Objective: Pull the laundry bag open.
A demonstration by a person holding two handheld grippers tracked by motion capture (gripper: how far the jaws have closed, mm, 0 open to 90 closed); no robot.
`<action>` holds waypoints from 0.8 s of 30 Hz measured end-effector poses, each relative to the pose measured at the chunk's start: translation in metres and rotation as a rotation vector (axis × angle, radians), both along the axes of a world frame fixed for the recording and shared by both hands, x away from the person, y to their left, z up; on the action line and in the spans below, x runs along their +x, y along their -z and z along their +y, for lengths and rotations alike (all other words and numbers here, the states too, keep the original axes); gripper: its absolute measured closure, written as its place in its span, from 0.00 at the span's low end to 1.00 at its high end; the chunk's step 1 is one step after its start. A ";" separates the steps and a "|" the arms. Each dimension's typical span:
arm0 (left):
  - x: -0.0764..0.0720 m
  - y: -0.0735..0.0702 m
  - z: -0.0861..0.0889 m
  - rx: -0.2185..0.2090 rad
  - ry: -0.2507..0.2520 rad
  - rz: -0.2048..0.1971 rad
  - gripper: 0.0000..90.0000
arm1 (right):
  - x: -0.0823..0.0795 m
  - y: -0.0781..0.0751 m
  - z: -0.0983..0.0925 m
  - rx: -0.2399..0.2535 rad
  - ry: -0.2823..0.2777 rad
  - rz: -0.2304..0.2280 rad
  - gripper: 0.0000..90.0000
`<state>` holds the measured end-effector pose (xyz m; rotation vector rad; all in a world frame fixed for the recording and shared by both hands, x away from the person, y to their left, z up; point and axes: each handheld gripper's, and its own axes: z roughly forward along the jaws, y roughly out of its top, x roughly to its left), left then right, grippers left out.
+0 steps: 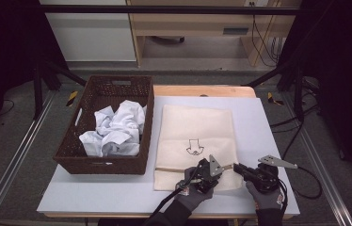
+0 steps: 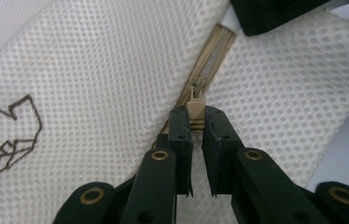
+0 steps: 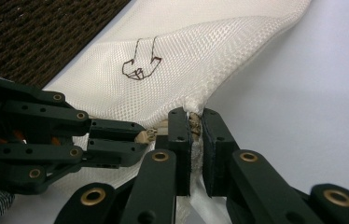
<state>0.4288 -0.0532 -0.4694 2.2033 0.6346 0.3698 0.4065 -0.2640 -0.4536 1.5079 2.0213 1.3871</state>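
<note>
Bag (image 1: 195,141) lies flat on the table (image 1: 263,141), just right of the basket (image 1: 94,165), w/ its zip end toward the person. It's a white mesh laundry bag w/ a small brown line drawing (image 1: 193,147) on the front and a tan zip (image 1: 169,169) running across near the bottom edge.

Handling, as a judgement: very light, soft, floppy, no stiffness at all. Mesh gives and bunches, so it'll slide on the smooth table if pulled from one side w/o an anchor. Not fragile, but mesh could snag or stretch if yanked.

Where to hold: zip pull (image 2: 195,109) is the one firm bit, small and flat, easy to slip off. The left gripper (image 2: 196,122) is clamped on it, jaws nearly together w/ the tab pinched between them. The right gripper (image 3: 195,122) is clamped on the bag's corner at the zip's end, by the right edge, w/ a bunch of mesh and tape squeezed between its jaws. That corner grip looks like the right anchor: it keeps the zip line taut so the slider can run along it rather than drag the whole bag.

Basket holds crumpled white clothes (image 1: 115,129), apart from the bag.

Risk: tab slipping out, or mesh catching in the slider.
</note>
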 end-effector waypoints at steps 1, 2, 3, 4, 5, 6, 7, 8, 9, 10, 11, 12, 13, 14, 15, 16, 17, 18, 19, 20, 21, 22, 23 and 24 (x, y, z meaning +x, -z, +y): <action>0.001 0.001 0.002 -0.005 -0.002 0.002 0.90 | 0.000 0.000 0.000 0.000 0.000 -0.002 0.93; 0.001 0.001 0.004 -0.007 -0.003 0.012 0.90 | 0.000 0.000 0.000 -0.003 -0.001 0.000 0.93; 0.001 0.002 0.008 -0.008 -0.007 0.012 0.90 | 0.000 0.000 0.001 -0.009 0.005 -0.003 0.93; 0.001 0.002 0.008 -0.008 -0.007 0.012 0.90 | 0.000 0.000 0.001 -0.009 0.005 -0.003 0.93; 0.001 0.002 0.010 -0.011 -0.004 0.015 0.90 | 0.000 0.000 0.000 -0.009 0.004 -0.003 0.93; 0.000 0.002 0.012 -0.008 -0.004 0.013 0.90 | 0.000 0.000 0.000 -0.007 0.003 0.000 0.93; -0.002 0.002 0.013 0.002 -0.007 0.008 0.90 | 0.000 0.000 0.001 -0.012 0.004 -0.001 0.93; -0.002 0.002 0.015 0.011 -0.008 0.002 0.90 | 0.000 0.000 0.001 -0.012 0.006 -0.001 0.93; -0.002 0.002 0.018 0.008 -0.005 0.006 0.90 | 0.000 0.000 0.000 -0.012 0.008 -0.003 0.93; -0.002 0.002 0.018 0.008 -0.005 0.006 0.90 | 0.000 0.000 -0.001 -0.007 0.006 -0.002 0.93; -0.002 0.002 0.021 0.012 -0.010 0.008 0.90 | 0.000 0.000 -0.001 -0.010 0.008 -0.003 0.93; -0.002 0.002 0.021 0.012 -0.010 0.008 0.90 | 0.000 0.000 -0.001 -0.010 0.008 -0.003 0.93; -0.003 0.002 0.025 0.021 -0.011 0.004 0.90 | 0.000 0.000 -0.001 -0.010 0.008 -0.003 0.93; -0.003 0.002 0.027 0.022 -0.012 0.003 0.90 | 0.000 0.000 -0.001 -0.013 0.010 -0.004 0.93; -0.003 0.002 0.027 0.022 -0.012 0.003 0.90 | 0.000 0.000 -0.001 -0.013 0.010 -0.004 0.93; -0.004 0.003 0.030 0.018 -0.013 0.007 0.90 | 0.000 0.000 -0.001 -0.011 0.010 -0.003 0.93; -0.004 0.003 0.031 0.022 -0.016 0.007 0.90 | 0.000 -0.001 -0.001 -0.013 0.010 -0.005 0.93; -0.004 0.003 0.034 0.025 -0.014 0.005 0.90 | 0.000 -0.001 -0.001 -0.014 0.011 -0.004 0.93; -0.004 0.003 0.035 0.025 -0.016 0.006 0.90 | 0.000 -0.001 -0.001 -0.012 0.013 -0.004 0.93; -0.004 0.003 0.037 0.027 -0.017 0.006 0.90 | 0.000 0.000 -0.001 -0.012 0.012 -0.003 0.93; -0.005 0.003 0.038 0.025 -0.015 0.007 0.90 | 0.000 0.000 -0.001 -0.014 0.012 -0.004 0.93; -0.005 0.003 0.038 0.025 -0.015 0.007 0.90 | 0.000 0.000 -0.001 -0.012 0.011 -0.002 0.93; -0.005 0.003 0.038 0.032 -0.015 0.000 0.90 | 0.000 0.000 -0.001 -0.020 0.012 -0.007 0.93; -0.006 0.003 0.040 0.042 -0.019 -0.002 0.90 | 0.000 0.000 -0.001 -0.021 0.013 -0.006 0.93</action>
